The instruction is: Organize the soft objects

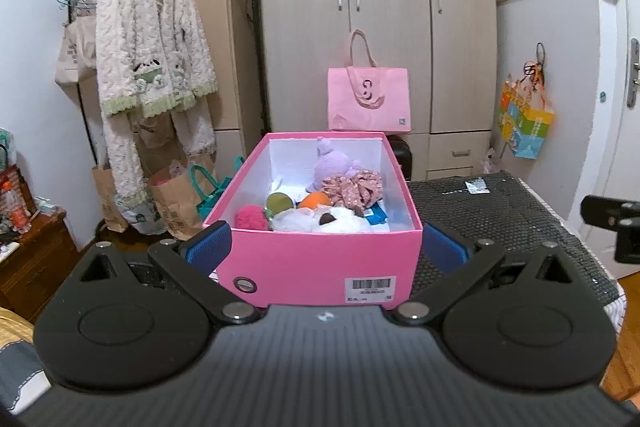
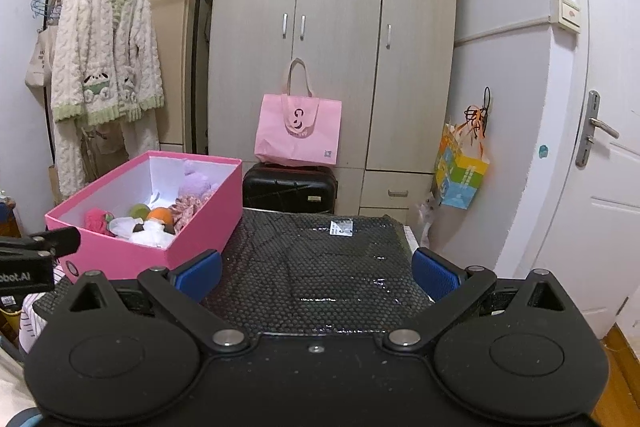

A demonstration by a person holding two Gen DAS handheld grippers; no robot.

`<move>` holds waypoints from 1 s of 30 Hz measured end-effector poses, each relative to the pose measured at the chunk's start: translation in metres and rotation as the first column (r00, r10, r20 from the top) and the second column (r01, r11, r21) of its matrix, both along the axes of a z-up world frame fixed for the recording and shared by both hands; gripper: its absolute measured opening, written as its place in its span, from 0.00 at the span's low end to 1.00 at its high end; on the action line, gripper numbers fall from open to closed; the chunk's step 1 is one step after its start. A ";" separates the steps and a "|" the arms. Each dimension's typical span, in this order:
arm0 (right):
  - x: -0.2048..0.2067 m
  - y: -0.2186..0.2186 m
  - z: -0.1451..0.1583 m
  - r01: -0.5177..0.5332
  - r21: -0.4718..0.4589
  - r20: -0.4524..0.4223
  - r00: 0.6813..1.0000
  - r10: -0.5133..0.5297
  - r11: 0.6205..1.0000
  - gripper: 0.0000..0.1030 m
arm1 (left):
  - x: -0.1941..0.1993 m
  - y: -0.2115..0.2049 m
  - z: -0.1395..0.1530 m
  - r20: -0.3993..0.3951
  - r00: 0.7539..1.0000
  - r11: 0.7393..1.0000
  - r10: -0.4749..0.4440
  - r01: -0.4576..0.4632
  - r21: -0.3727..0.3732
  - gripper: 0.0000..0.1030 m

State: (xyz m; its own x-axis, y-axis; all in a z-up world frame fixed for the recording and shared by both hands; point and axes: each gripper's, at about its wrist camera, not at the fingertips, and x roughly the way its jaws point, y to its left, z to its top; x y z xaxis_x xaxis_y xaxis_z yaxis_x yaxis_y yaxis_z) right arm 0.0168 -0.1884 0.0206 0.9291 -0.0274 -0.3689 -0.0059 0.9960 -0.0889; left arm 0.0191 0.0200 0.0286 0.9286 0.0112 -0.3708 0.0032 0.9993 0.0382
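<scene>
Both grippers, left [image 1: 326, 247] and right [image 2: 316, 273], spread wide and empty, soft toys [image 1: 320, 203] heaped inside pink box [image 1: 320, 259] at twelve o'clock, seemingly gathered for tidiness.

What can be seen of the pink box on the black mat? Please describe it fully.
The pink box is an open, lidless rectangular box, apparently cardboard, pink outside and white inside. Its near end has a metal eyelet and a barcode label. It stands upright on the black bubble-textured mat, at the mat's left side. It holds soft items, among them a purple plush toy. No gripper touches it.
</scene>
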 end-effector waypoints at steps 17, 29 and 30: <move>0.000 0.010 -0.011 0.030 -0.072 0.027 0.999 -0.028 0.997 1.00 | -0.004 -0.011 -0.006 0.044 0.999 0.997 0.023 -0.027 0.078 1.00; 0.005 0.000 -0.014 0.037 -0.019 0.023 0.999 -0.036 0.999 1.00 | 0.003 -0.018 -0.012 0.023 1.000 0.997 0.009 -0.011 0.081 1.00; 0.004 -0.001 -0.014 0.034 -0.011 0.025 0.999 -0.034 0.999 1.00 | 0.004 -0.018 -0.013 0.021 1.000 0.997 0.009 -0.010 0.078 1.00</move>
